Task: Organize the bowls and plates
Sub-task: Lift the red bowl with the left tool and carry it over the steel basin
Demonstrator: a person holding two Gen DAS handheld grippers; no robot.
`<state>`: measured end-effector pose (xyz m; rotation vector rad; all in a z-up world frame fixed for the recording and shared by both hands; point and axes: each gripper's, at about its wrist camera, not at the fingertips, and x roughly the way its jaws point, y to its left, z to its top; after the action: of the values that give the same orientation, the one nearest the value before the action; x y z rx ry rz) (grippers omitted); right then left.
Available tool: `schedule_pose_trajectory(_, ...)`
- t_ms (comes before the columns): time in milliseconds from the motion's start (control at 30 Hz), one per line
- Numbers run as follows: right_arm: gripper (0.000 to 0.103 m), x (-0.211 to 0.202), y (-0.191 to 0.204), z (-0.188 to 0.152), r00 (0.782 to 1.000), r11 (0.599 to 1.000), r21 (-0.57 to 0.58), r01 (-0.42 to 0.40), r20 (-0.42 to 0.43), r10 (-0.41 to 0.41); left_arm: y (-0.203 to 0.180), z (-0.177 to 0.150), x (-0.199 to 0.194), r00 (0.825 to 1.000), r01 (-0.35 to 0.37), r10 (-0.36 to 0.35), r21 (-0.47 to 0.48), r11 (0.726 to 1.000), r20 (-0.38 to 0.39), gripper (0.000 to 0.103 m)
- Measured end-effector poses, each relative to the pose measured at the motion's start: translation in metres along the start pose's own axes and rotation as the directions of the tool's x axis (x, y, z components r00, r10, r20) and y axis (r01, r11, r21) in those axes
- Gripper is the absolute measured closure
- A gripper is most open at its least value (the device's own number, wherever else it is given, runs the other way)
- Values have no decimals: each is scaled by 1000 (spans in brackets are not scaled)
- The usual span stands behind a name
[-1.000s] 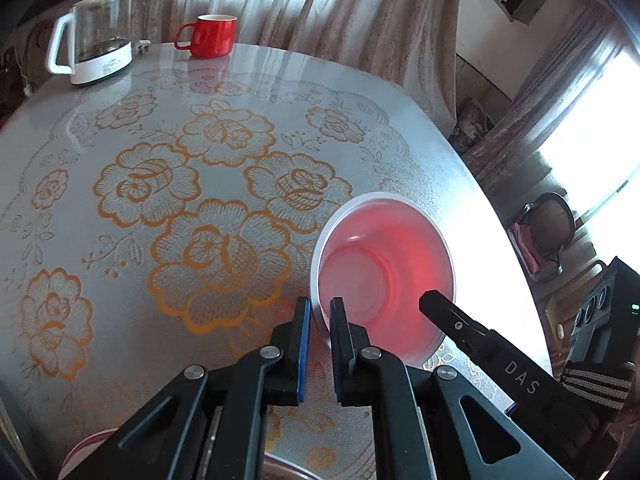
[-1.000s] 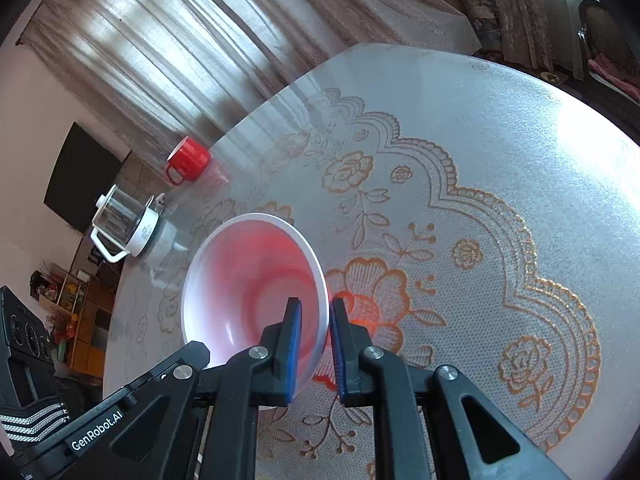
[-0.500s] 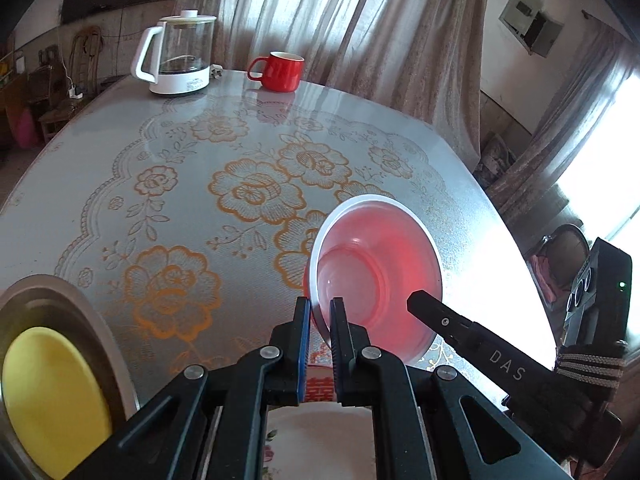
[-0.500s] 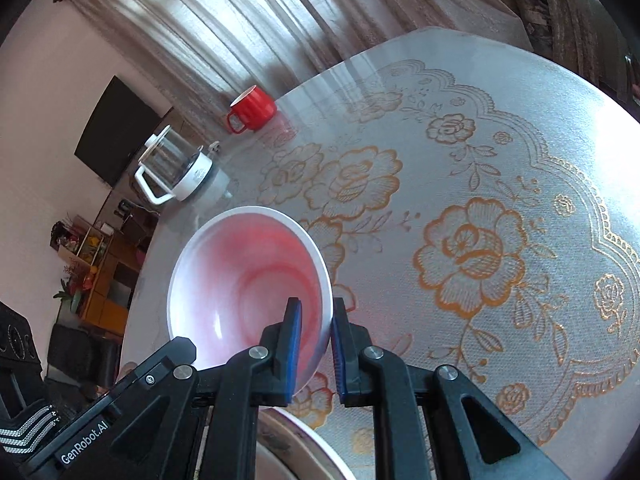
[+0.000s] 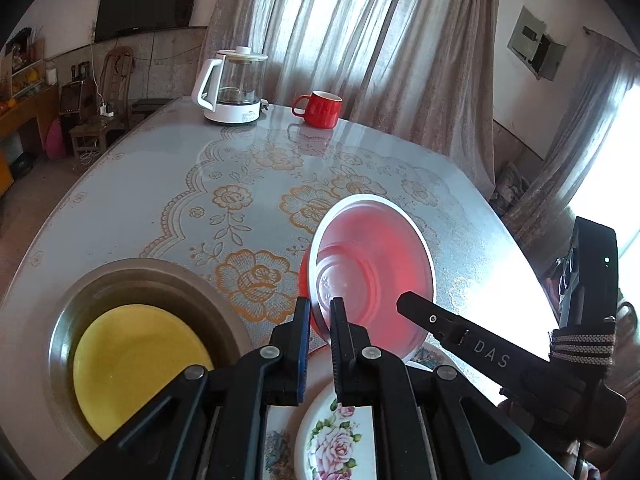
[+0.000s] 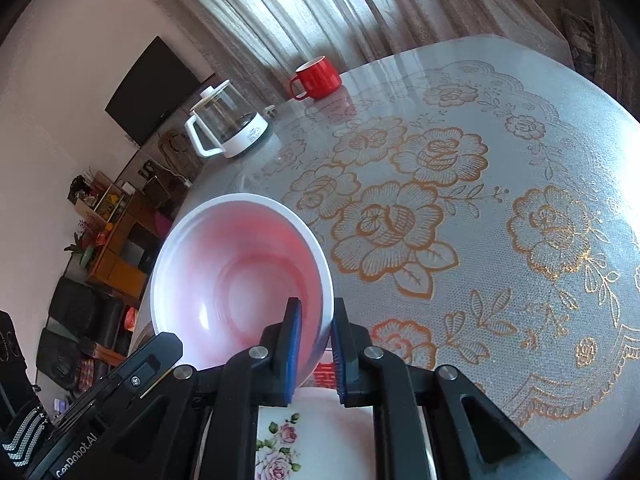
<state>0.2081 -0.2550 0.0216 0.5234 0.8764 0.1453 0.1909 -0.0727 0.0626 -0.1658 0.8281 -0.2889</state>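
A bowl (image 5: 372,272), red outside and white-pink inside, hangs tilted above the table, gripped at opposite sides of its rim. My left gripper (image 5: 320,320) is shut on its near-left rim. My right gripper (image 6: 316,328) is shut on the bowl (image 6: 240,280) at the other side, and one of its fingers (image 5: 440,320) shows in the left wrist view. Under the bowl lies a white plate with a rose print (image 5: 336,440), also seen as the floral plate (image 6: 280,452). A yellow plate (image 5: 140,360) lies inside a metal basin (image 5: 132,272) to the left.
At the far edge of the flower-patterned table (image 5: 240,200) stand a glass kettle (image 5: 234,88) and a red mug (image 5: 320,109). Curtains hang behind them. A person's gloved hand (image 5: 580,344) holds the right gripper. Furniture stands on the floor at the left.
Both grippers carried the bowl back toward the near edge and a little up. The metal basin with the yellow plate and the rose-print plate came into view below.
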Motion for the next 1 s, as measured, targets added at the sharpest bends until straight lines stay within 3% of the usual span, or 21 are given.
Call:
schedule_pose_trajectory(600, 90, 13, 64, -30, 994, 990, -115, -86, -74, 78, 67, -26, -50, 999, 9, -3, -115, 993, 52, 94)
schedule_pose_trajectory(1000, 90, 30, 113, -55, 975, 962, -211, -173, -172, 138, 124, -52, -76, 999, 16, -6, -271, 962, 39, 94)
